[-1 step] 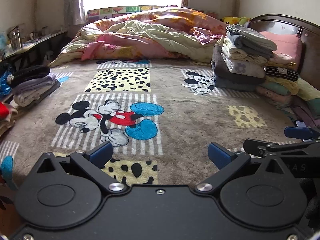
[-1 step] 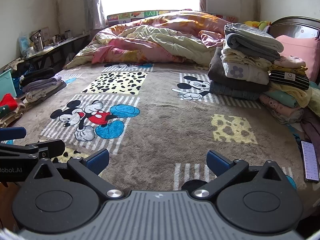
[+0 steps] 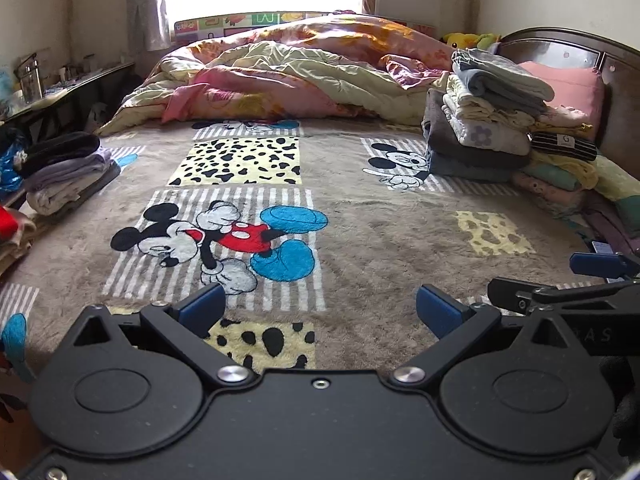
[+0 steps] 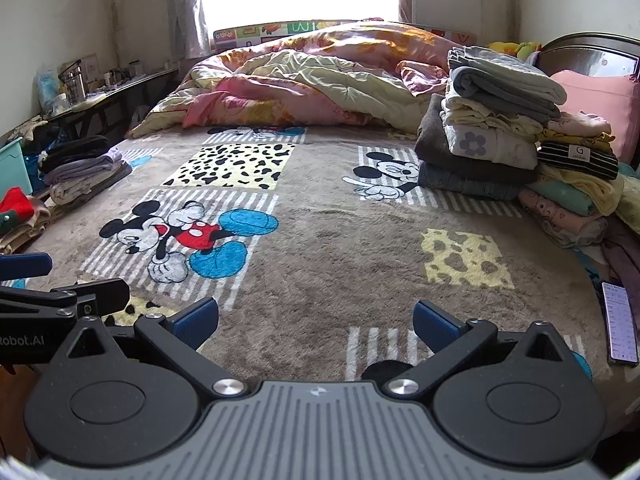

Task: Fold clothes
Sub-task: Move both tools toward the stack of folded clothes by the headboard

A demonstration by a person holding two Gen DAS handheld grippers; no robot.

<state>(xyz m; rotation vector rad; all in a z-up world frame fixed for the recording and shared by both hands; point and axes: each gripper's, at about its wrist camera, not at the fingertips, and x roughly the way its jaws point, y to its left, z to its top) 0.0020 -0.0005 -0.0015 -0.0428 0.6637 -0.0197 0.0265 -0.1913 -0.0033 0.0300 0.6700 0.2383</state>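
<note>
My left gripper [image 3: 320, 312] is open and empty, low over the near edge of the Mickey Mouse blanket [image 3: 360, 240]. My right gripper [image 4: 316, 320] is open and empty beside it; it also shows at the right edge of the left wrist view [image 3: 560, 280]. A tall stack of folded clothes [image 3: 488, 120] stands at the far right of the bed, also in the right wrist view [image 4: 492, 128]. A smaller folded pile [image 3: 68, 172] lies at the left edge, also in the right wrist view [image 4: 84, 168]. No garment lies between the fingers.
A crumpled floral quilt [image 3: 300, 72] fills the far end under the window. A pink pillow [image 4: 600, 108] leans on the dark headboard at right. A phone [image 4: 620, 324] lies at the bed's right edge. A cluttered side table [image 4: 100, 88] stands at left.
</note>
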